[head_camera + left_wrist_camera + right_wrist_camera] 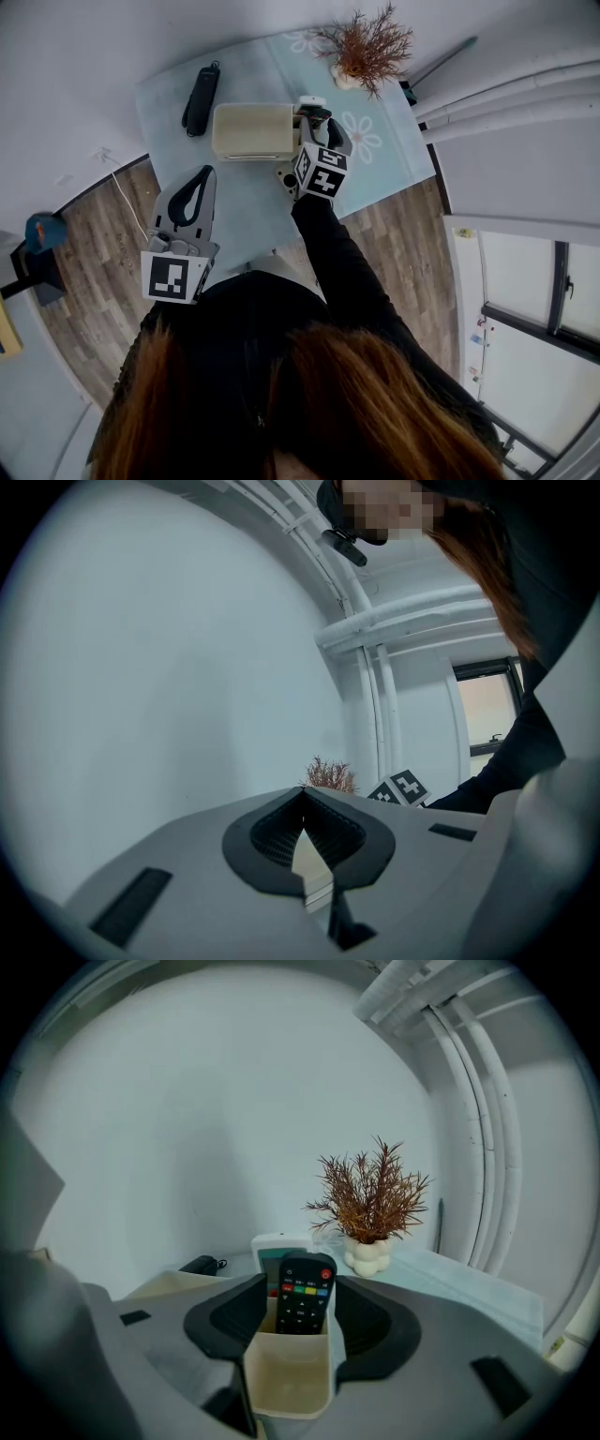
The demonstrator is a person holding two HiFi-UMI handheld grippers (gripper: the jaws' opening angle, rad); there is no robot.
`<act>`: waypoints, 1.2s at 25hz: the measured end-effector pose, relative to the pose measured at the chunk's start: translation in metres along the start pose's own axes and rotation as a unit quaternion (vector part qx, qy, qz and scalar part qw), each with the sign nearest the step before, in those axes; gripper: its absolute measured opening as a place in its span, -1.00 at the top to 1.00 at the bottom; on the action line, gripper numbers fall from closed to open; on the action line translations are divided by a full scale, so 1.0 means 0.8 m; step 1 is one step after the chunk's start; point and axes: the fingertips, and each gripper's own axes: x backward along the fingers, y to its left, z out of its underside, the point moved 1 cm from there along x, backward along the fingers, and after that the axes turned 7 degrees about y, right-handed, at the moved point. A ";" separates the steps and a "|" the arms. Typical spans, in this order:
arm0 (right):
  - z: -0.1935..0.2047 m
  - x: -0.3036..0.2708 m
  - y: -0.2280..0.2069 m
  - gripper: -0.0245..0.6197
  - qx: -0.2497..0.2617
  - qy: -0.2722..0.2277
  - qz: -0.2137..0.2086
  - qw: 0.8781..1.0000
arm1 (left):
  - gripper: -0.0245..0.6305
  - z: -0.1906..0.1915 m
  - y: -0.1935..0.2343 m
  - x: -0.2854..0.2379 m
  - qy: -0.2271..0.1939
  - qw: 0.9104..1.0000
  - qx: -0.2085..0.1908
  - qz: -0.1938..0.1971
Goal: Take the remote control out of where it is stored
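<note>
Between the parted jaws of the right gripper (300, 1286), a black remote control (303, 1312) stands upright in the narrow pocket of a cream holder (286, 1382), buttons facing the gripper. Its lower half is sunk in the pocket. The jaws are spread to either side of the remote and the pocket and do not appear to press on either, so nothing is gripped yet.

A white remote (272, 1246) with a pale screen stands just behind the black one, in the same holder. The person's left gripper (303, 799) hangs well back from the holder, near the worktop's front edge, its jaws closed tip to tip on nothing.

By the look of it, the job is at its start. The right gripper is lined up on the remote, but the squeeze, the lift out of the pocket and the setting down all remain to be done.

On the blue-covered worktop (244, 202) the count runs: one holder, two remotes standing in it, one slim black device (200, 98) lying flat beyond the holder's far end, its kind unclear, and one dried reddish plant (370, 1199) in a knobbly white pot near the back corner. Two grippers are in play, each carrying a cube of square markers.
</note>
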 end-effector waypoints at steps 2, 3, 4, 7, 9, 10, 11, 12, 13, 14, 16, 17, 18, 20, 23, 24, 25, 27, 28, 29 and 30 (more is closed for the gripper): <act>0.006 -0.007 -0.001 0.25 -0.008 0.010 0.000 1.000 | 0.91 0.001 0.001 0.000 0.001 1.000 0.000 -0.002; 0.009 -0.011 -0.001 0.25 -0.012 0.015 0.001 1.000 | 0.91 0.001 0.002 0.001 0.000 1.000 0.000 -0.001; 0.011 -0.014 -0.002 0.25 -0.016 0.019 0.002 1.000 | 0.91 0.000 0.002 0.001 -0.002 1.000 -0.001 -0.001; 0.015 -0.019 -0.004 0.25 -0.013 0.024 0.013 1.000 | 0.91 0.000 0.004 0.001 0.005 1.000 -0.005 -0.004; 0.018 -0.022 -0.004 0.25 -0.011 0.026 0.015 0.999 | 0.91 0.002 0.004 0.002 0.008 1.000 -0.006 -0.004; 0.019 -0.024 -0.004 0.25 -0.010 0.028 0.016 0.999 | 0.91 0.003 0.004 0.002 0.006 1.000 -0.004 -0.004; 0.021 -0.025 -0.004 0.25 -0.009 0.031 0.016 0.999 | 0.91 0.002 0.003 0.002 0.002 1.000 -0.001 -0.003; 0.023 -0.027 -0.004 0.25 -0.008 0.032 0.016 0.999 | 0.91 0.001 0.003 0.002 0.000 1.000 0.000 -0.003; 0.025 -0.028 -0.004 0.25 -0.008 0.034 0.016 0.999 | 0.91 0.000 0.003 0.002 -0.002 1.000 -0.001 -0.002; 0.027 -0.029 -0.004 0.26 -0.008 0.033 0.017 0.999 | 0.91 0.000 0.002 0.002 -0.003 1.000 -0.002 -0.002; 0.027 -0.029 -0.005 0.26 -0.009 0.030 0.017 0.999 | 0.91 -0.001 0.002 0.002 -0.002 1.000 -0.004 -0.001; 0.027 -0.029 -0.004 0.26 -0.009 0.029 0.017 0.999 | 0.91 0.000 0.002 0.003 0.000 1.000 -0.004 -0.001; 0.027 -0.029 -0.004 0.26 -0.009 0.029 0.016 0.999 | 0.91 0.000 0.002 0.003 0.000 1.000 -0.004 -0.001; 0.027 -0.029 -0.004 0.28 -0.007 0.028 0.014 0.999 | 0.91 0.001 0.002 0.002 0.000 1.000 -0.003 -0.001; 0.026 -0.026 -0.005 0.29 -0.004 0.022 0.011 1.000 | 0.91 -0.001 0.002 0.002 -0.002 1.000 -0.003 0.000; 0.025 -0.025 -0.004 0.29 -0.002 0.017 0.010 1.000 | 0.91 0.000 0.002 0.002 -0.001 1.000 -0.002 0.000; 0.022 -0.023 -0.003 0.30 0.002 0.011 0.008 1.000 | 0.91 0.003 0.002 0.002 0.002 1.000 -0.002 0.001; 0.014 -0.019 0.001 0.30 0.013 0.000 0.003 1.000 | 0.91 0.005 0.002 0.002 0.005 1.000 -0.002 0.001; 0.009 -0.018 0.003 0.30 0.018 -0.005 -0.001 1.000 | 0.91 0.003 0.002 0.001 0.003 1.000 -0.002 0.001; 0.005 -0.015 0.005 0.30 0.022 -0.009 -0.003 1.000 | 0.91 0.002 0.002 0.001 0.000 1.000 -0.002 0.001; 0.001 -0.013 0.006 0.30 0.025 -0.014 -0.005 1.000 | 0.91 0.001 0.002 0.000 -0.001 1.000 -0.001 0.001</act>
